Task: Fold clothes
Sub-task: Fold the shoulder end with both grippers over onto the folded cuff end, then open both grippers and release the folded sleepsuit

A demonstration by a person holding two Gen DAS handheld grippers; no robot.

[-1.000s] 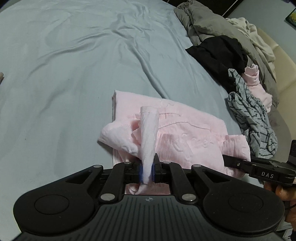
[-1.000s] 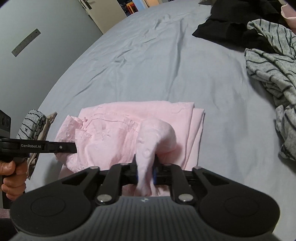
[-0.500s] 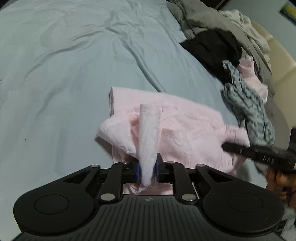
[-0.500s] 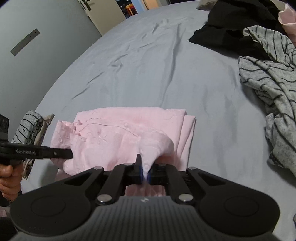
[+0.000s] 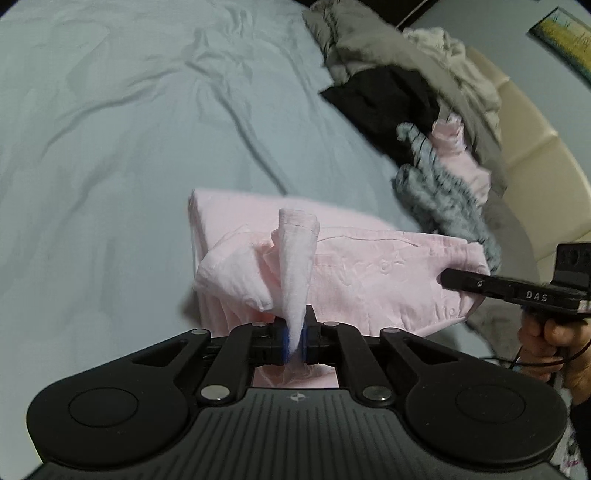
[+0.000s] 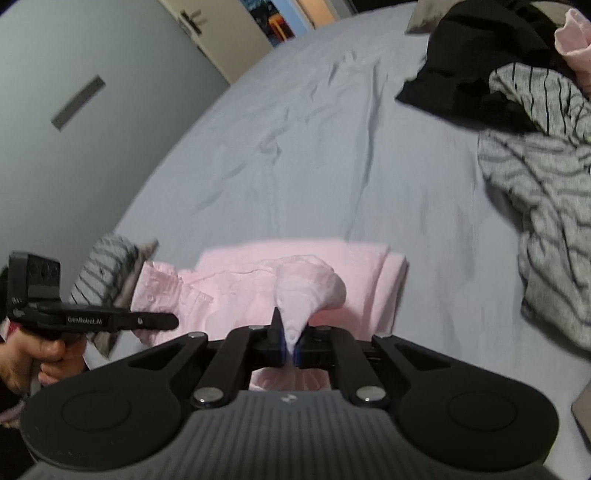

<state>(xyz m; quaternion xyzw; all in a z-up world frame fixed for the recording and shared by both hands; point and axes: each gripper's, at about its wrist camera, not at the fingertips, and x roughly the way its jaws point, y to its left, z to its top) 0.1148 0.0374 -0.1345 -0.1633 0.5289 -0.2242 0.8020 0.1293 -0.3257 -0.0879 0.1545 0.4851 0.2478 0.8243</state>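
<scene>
Lying part-folded on the grey-blue bedsheet, pink shirt near the sheet's near edge, folded layers stacked flat at the far side, front portion lifted off the bed. Pinched at two spots: left gripper clamped tight on a cone-shaped twist of the pink fabric rising up between the blue pads; right gripper likewise clamped narrow on a rounded bunch of the same shirt. Embroidery and a buttoned cuff visible on the shirt's raised part in the right wrist view. Seen from the left wrist, right gripper held by a hand at the shirt's right edge. Beyond the shirt, to the right: grey striped garment, black garment, small pink item, grey and cream clothes heaped against a cream headboard. Striped folded item at the bed's left edge, blurred. Door and grey wall behind.
</scene>
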